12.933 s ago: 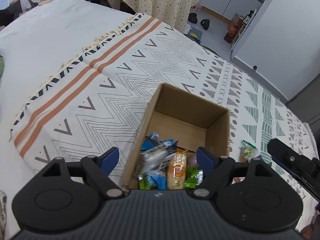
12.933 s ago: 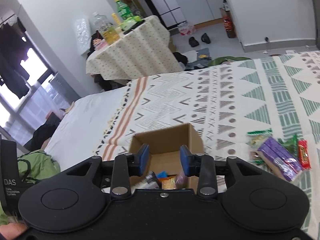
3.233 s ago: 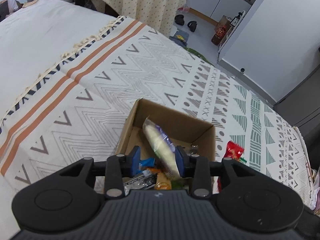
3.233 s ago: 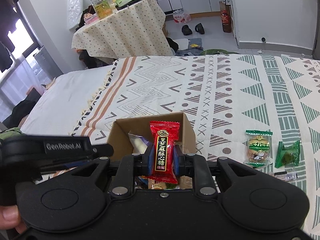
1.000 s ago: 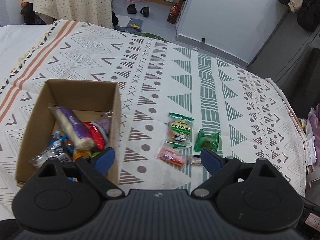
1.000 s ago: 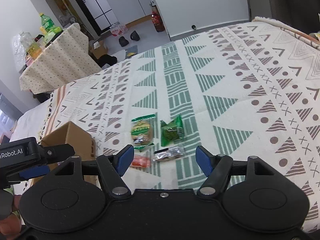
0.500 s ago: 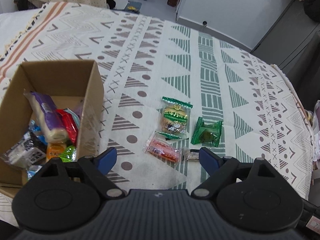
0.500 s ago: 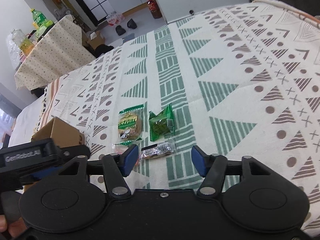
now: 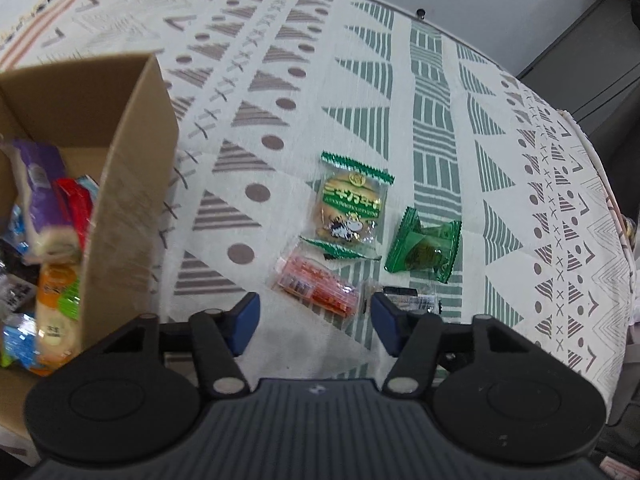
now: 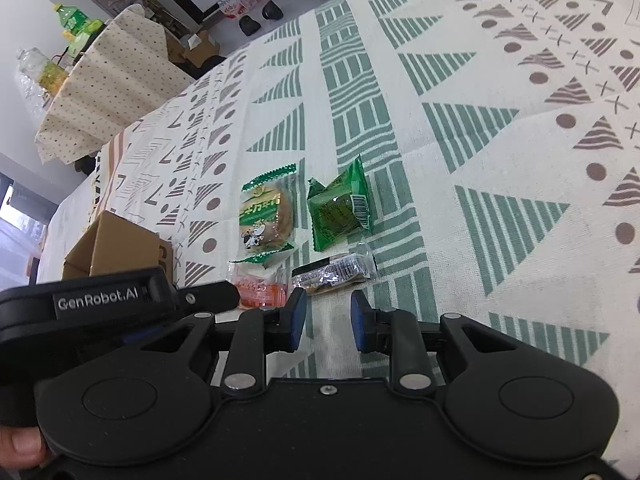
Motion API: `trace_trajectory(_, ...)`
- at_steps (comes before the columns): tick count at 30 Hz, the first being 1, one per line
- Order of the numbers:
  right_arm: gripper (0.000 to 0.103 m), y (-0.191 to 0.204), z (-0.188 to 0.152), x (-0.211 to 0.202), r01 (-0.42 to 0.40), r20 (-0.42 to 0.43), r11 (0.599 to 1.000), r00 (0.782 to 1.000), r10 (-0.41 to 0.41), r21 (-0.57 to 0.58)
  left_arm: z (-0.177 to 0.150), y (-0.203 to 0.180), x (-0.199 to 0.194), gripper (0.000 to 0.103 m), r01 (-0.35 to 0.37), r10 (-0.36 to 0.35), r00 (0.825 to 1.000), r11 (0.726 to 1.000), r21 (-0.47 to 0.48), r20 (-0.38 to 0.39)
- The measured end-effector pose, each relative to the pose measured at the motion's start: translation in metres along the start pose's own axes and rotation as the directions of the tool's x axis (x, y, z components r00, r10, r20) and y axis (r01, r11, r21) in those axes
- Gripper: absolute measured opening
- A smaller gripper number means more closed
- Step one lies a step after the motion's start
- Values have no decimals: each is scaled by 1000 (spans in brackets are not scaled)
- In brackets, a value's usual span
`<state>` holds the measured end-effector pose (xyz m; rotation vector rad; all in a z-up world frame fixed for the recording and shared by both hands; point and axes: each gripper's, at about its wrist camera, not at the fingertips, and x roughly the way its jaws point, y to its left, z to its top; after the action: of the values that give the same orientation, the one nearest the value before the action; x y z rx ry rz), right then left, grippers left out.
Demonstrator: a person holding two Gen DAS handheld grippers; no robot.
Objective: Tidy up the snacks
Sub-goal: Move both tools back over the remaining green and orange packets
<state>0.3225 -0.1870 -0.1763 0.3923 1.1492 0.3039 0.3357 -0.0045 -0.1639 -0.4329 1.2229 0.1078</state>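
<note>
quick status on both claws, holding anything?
Left claw: open, empty, above the orange snack packet.
Right claw: open, empty, near the clear-wrapped dark snack.

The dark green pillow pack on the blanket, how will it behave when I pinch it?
The dark green pillow pack looks puffed, so it probably gives before the tool meets the round piece inside. Its glossy film may slip between the pads. It seems light and may slide on the blanket if pushed.

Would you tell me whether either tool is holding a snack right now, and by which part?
Nothing is held: the left tool and right tool are both open and empty.
</note>
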Motion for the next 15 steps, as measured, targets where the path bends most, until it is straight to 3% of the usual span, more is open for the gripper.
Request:
trace_trajectory(5,27,-5,5,8,10,-4,1000,1000,-10,24,2,1,9,52,36,-37,999,998,-57,-20)
trace_trajectory(15,30,-10,12,16,18,-10,999,1000,-18,42,10,-2,30,53,4,-8,999,994,-107,-36)
